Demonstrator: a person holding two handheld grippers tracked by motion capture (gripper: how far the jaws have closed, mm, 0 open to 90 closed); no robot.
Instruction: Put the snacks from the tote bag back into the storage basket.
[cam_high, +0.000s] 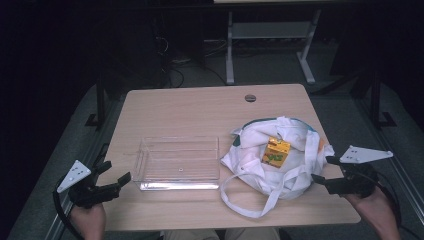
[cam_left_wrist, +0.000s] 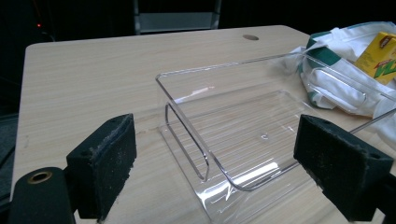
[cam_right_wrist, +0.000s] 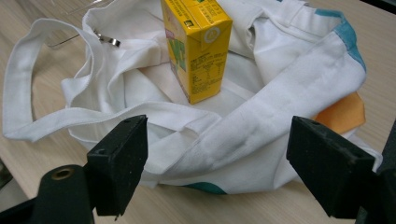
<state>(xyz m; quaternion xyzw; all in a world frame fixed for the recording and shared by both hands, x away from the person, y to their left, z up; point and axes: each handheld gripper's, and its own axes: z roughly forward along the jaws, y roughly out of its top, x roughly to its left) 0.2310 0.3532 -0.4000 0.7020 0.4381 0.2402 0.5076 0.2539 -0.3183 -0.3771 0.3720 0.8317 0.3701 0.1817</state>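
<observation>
A white cloth bag (cam_high: 280, 150) with teal trim lies crumpled on the right half of the table, its straps trailing toward the front edge. A yellow drink carton (cam_high: 276, 152) stands in the bag's mouth (cam_right_wrist: 198, 46). An empty clear plastic tray (cam_high: 179, 162) sits left of the bag (cam_left_wrist: 336, 79). My left gripper (cam_high: 114, 176) is open at the table's front left corner, its jaws facing the tray (cam_left_wrist: 233, 140). At the bag's right side my right gripper (cam_high: 325, 171) is open, with bag cloth (cam_right_wrist: 243, 140) lying between and beyond its jaws, untouched.
The wooden table (cam_high: 200, 107) has a round cable hole (cam_high: 250, 98) near its far edge. An orange patch (cam_right_wrist: 343, 112) shows under the bag. White desk legs (cam_high: 230, 50) and cables stand on the floor behind.
</observation>
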